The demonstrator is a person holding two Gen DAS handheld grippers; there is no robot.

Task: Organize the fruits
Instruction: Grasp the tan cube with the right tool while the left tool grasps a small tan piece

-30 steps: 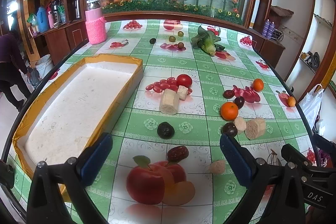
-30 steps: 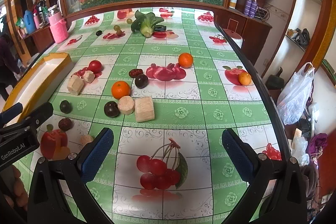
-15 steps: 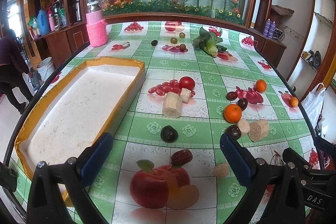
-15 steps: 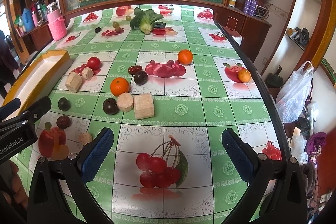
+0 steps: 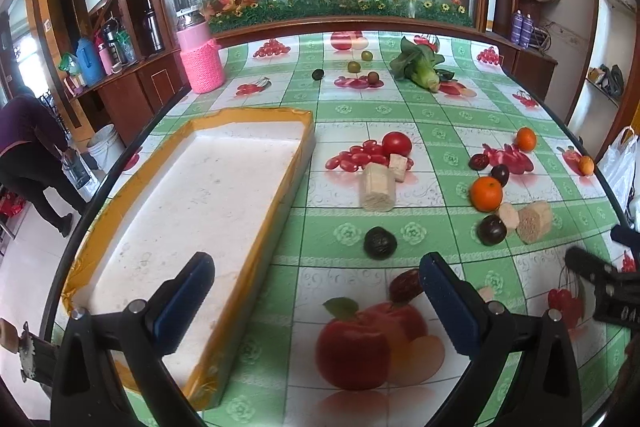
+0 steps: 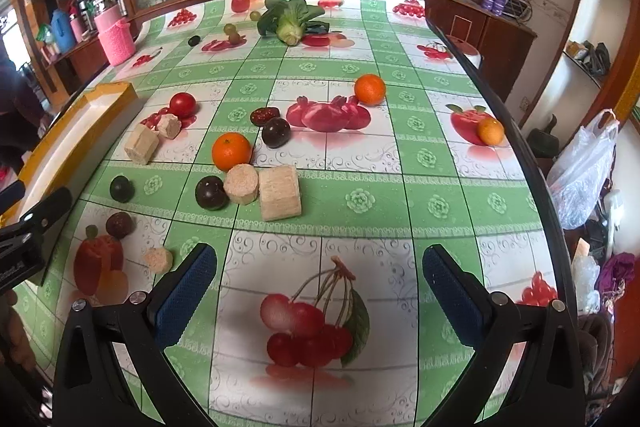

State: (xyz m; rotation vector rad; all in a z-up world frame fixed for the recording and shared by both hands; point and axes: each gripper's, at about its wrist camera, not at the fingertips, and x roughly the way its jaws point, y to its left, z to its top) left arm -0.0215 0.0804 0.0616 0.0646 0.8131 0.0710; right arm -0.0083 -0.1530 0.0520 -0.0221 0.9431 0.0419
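Note:
Fruit lies scattered on the fruit-print tablecloth: a tomato (image 5: 397,143), oranges (image 5: 485,193) (image 6: 369,89), dark plums (image 5: 380,243) (image 6: 211,192) and a red date (image 5: 404,285). Pale sugarcane chunks (image 5: 377,187) (image 6: 279,191) lie among them. A white foam tray (image 5: 264,113) with a yellow taped rim lies empty at the left. My left gripper (image 5: 316,267) is open over the tray's right edge, the date just inside its right finger. My right gripper (image 6: 320,255) is open above a printed cherry, with nothing between its fingers.
A bok choy (image 6: 290,19) and small green fruits lie at the far end, a pink knit-covered jar (image 5: 201,61) at the far left corner. A person (image 5: 28,147) bends over beside the table's left side. A plastic bag (image 6: 584,167) hangs past the right edge.
The left gripper has swung left, so the tray now sits between and under its fingers. The right gripper has hardly moved. Both stay open.

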